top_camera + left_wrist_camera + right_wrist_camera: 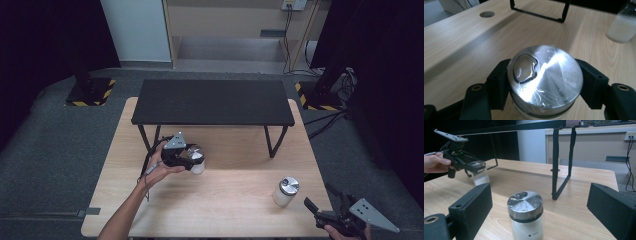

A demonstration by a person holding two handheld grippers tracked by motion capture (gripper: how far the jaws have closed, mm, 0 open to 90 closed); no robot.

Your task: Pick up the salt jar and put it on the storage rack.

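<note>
Here we see the left gripper (192, 159) clamped on the steel lid of a glass shaker jar (545, 79) standing on the wooden tabletop (230, 200), just in front of the black metal rack (212, 102) and left of centre. Further right, a second shaker jar (525, 216) stands near the front right corner. Our right gripper (539, 210) hovers at that corner, jaws wide on either side of this jar, not touching it.
</note>
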